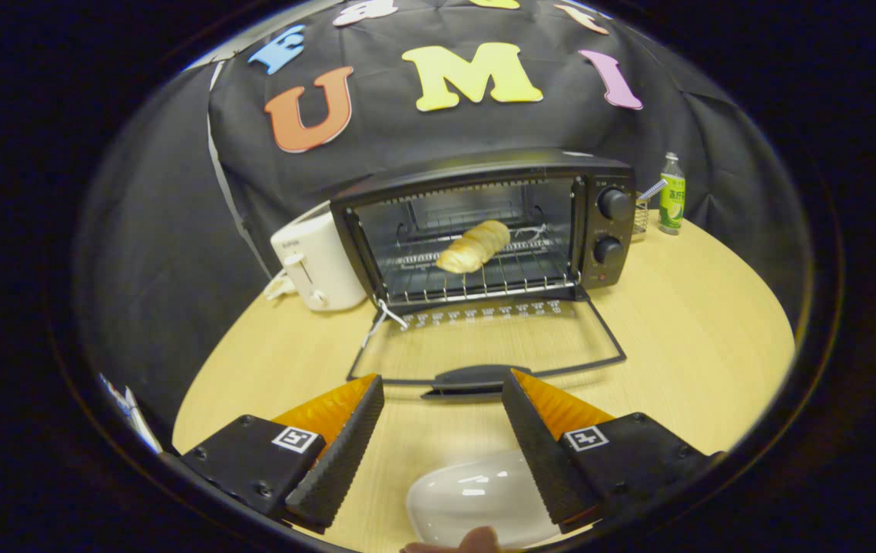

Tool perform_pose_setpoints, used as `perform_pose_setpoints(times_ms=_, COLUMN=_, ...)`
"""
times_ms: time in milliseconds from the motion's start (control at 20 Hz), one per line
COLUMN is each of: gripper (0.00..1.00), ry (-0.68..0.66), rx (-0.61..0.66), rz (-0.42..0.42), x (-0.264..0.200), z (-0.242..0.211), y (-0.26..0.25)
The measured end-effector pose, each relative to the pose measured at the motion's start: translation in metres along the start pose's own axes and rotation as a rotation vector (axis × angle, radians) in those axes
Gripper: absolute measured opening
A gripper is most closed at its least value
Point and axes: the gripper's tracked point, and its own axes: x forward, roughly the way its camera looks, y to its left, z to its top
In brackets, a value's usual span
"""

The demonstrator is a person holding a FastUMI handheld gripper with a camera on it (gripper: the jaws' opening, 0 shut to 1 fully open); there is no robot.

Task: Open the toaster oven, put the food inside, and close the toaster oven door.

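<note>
Bread (475, 246) lies on the wire rack inside the toaster oven (484, 230), well beyond my claw (442, 418), its long side angled across the bars. The oven's glass door (484, 342) is dropped flat onto the wooden table (684, 338), and the door handle (472, 379) sits just ahead of the fingertips, between them. I hold the claw wide open with nothing in its grip. A white plate (476, 495) rests on the table beneath the fingers. Beside the oven, to its left, stands a white toaster (319, 261); to its right, farther back, a green bottle (671, 193).
</note>
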Motion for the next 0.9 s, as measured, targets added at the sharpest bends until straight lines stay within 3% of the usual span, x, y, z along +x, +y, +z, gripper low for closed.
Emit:
perform_pose_setpoints(times_ms=450, gripper=1.00, ry=0.153, rx=-0.038, rz=-0.099, x=0.039, z=-0.032, y=-0.022)
perform_pose_setpoints(times_ms=900, gripper=1.00, ry=0.139, rx=-0.043, rz=-0.177, x=0.035, z=-0.020, y=-0.021)
